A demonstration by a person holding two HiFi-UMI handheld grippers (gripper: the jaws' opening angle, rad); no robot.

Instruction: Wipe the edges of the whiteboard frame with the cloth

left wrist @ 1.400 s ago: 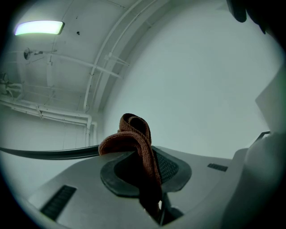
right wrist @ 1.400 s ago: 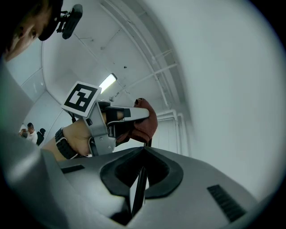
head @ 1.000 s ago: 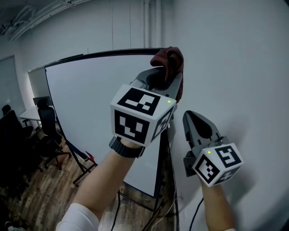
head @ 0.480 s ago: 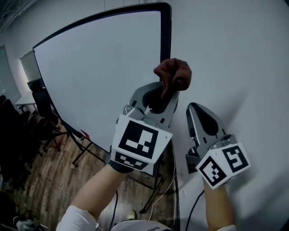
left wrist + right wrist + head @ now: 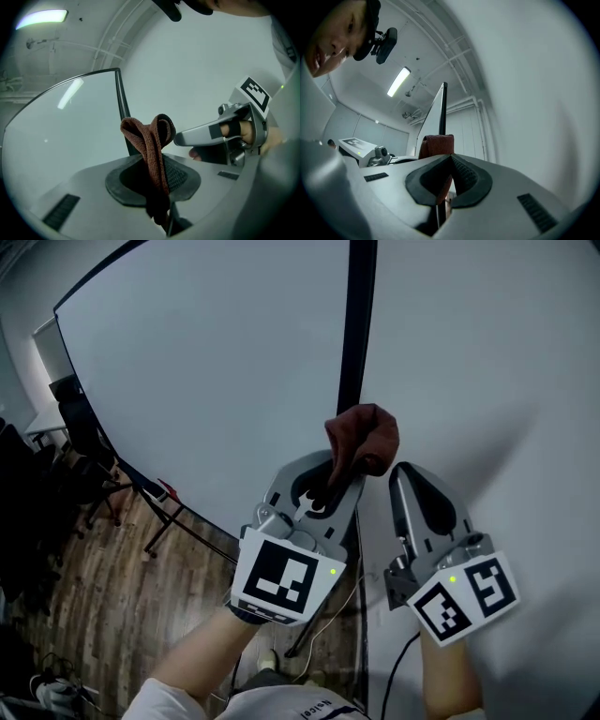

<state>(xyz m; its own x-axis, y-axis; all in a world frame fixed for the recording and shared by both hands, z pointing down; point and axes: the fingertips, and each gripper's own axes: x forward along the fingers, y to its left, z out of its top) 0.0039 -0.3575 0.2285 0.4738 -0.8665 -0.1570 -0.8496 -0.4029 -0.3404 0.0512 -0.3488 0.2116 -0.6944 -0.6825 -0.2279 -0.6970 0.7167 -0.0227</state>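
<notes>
The whiteboard stands against a white wall, and its black right frame edge runs straight up the head view. My left gripper is shut on a reddish-brown cloth, whose bunched end lies against that edge. In the left gripper view the cloth rises from between the jaws in front of the frame. My right gripper is just right of the cloth, in front of the wall, shut and holding nothing. From the right gripper view the cloth shows behind the joined jaws, below the frame.
The white wall fills the right side. Black office chairs and a desk stand at the far left. The whiteboard's stand legs spread over a wooden floor. A cable hangs by the wall below my right gripper.
The cloth in my left gripper has gone from the board's top right corner down along the right frame edge. My right gripper has come down beside it, still shut.
</notes>
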